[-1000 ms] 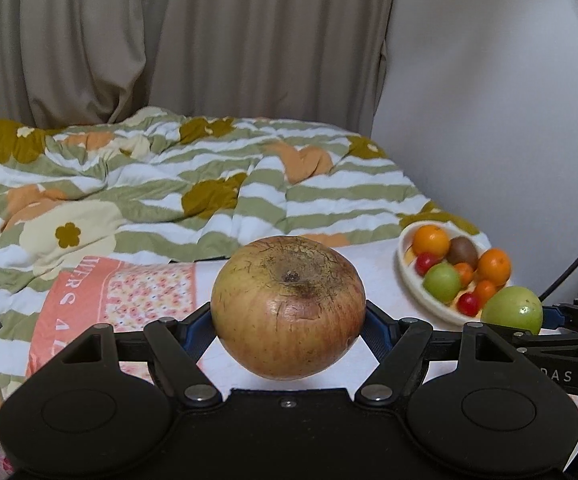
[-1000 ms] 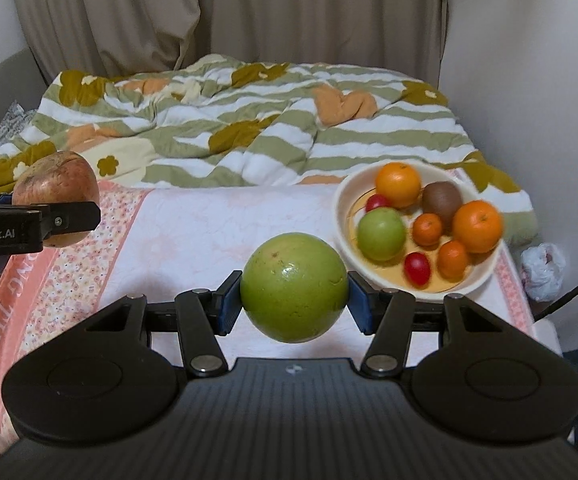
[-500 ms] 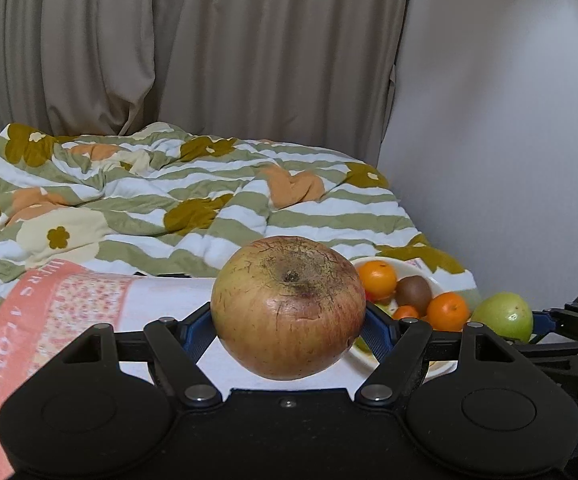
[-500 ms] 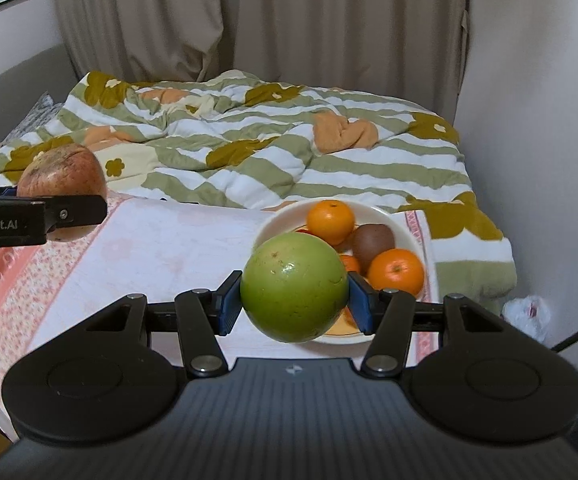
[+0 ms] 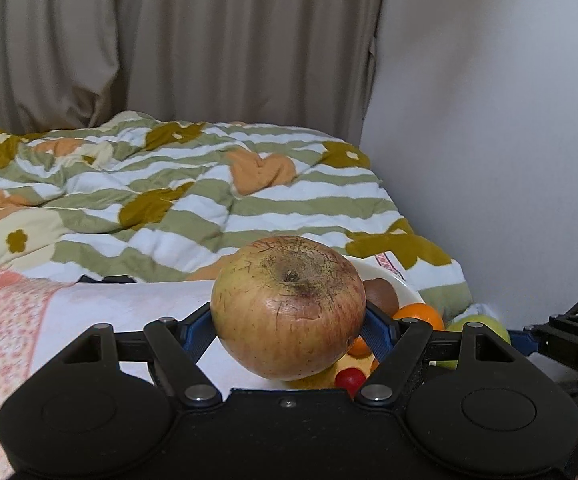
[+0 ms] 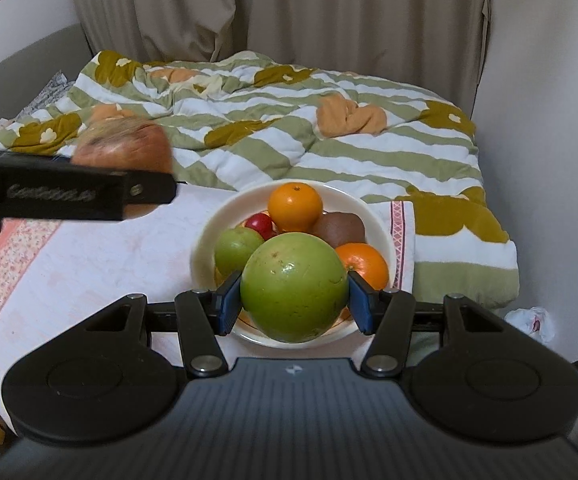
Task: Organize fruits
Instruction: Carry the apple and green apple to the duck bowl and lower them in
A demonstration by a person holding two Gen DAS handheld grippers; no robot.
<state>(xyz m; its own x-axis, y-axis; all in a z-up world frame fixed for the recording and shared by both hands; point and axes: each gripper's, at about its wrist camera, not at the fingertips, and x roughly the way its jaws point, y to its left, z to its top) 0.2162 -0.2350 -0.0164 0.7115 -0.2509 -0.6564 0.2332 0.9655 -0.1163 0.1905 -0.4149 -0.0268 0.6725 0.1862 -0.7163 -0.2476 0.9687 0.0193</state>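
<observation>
Right wrist view: striped quilt (image 6: 329,152) behind, cream bowl (image 6: 373,220) of fruit, right gripper (image 6: 293,300) clamped on a green apple (image 6: 293,286) above it; left gripper (image 5: 288,320) squeezes a russet apple (image 5: 288,306) beside the bowl

Soft, even indoor light falls across both my wrist views.
Fisheye bending curves the curtains (image 6: 289,4) and darkens corners; my left gripper (image 6: 69,196) shows motion-blurred, and small glare spots sit on the green fruit (image 6: 293,286).
</observation>
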